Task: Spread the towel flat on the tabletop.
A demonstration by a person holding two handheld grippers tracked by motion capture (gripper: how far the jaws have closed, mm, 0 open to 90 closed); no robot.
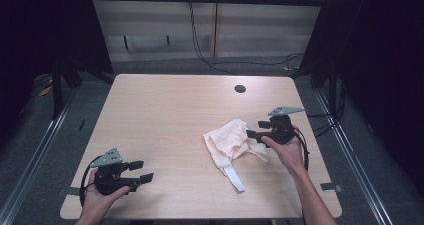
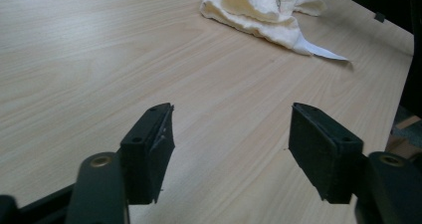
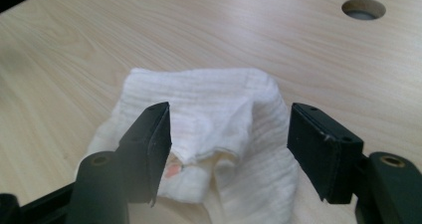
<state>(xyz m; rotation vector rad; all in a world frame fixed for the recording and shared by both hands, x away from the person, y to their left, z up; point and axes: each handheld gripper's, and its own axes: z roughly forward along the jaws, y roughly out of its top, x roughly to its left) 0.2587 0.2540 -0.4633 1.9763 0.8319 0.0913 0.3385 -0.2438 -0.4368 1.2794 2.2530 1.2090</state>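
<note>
A crumpled cream-white cloth [image 1: 231, 141] with a white strap lies on the right half of the wooden table [image 1: 170, 110]. My right gripper [image 1: 254, 129] hovers at the cloth's right edge, pointing left, jaws open. In the right gripper view the cloth [image 3: 209, 134] lies below and between the spread fingers [image 3: 149, 149], with no grip on it. My left gripper [image 1: 141, 171] rests near the front left corner, open, holding nothing. In the left gripper view the cloth [image 2: 259, 12] lies far off, beyond bare wood between the jaws.
A round cable hole [image 1: 240, 88] sits near the table's far edge, also seen as the hole [image 3: 363, 8] in the right gripper view. Cables run over the floor behind and to the right. Dark curtains flank both sides.
</note>
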